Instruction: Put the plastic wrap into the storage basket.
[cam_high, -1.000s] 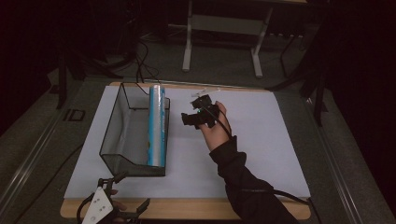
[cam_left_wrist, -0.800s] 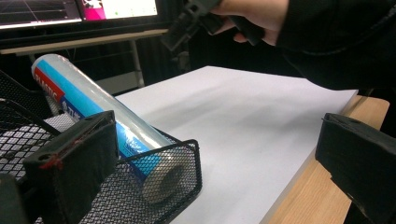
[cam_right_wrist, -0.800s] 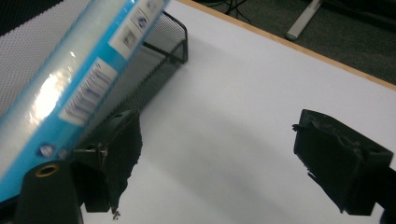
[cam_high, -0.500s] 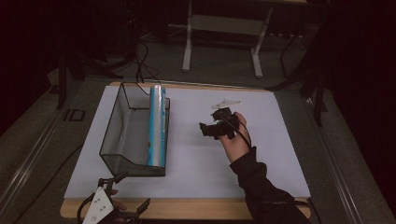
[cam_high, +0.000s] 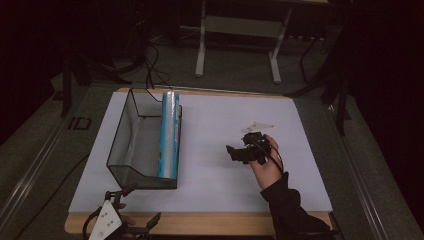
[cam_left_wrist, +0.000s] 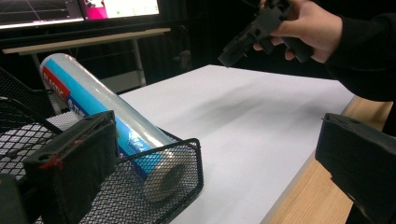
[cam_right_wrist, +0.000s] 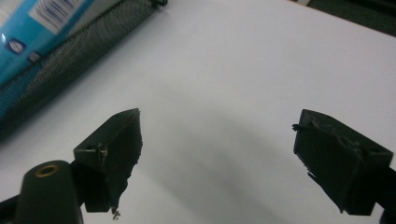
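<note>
Right gripper (cam_high: 235, 152) open, roll (cam_high: 169, 135) well leftward.

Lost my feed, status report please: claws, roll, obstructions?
Right claw open, empty, above white sheet. Left claw open at table edge. Blue-and-clear wrapped roll lying in black mesh basket. Nothing between.

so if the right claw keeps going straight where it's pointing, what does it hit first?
Probably the white sheet on the table: the right claw is open, empty and tilted down at bare sheet. The mesh basket with the blue roll lies off to one side, likely out of line, though depth is unclear.
</note>
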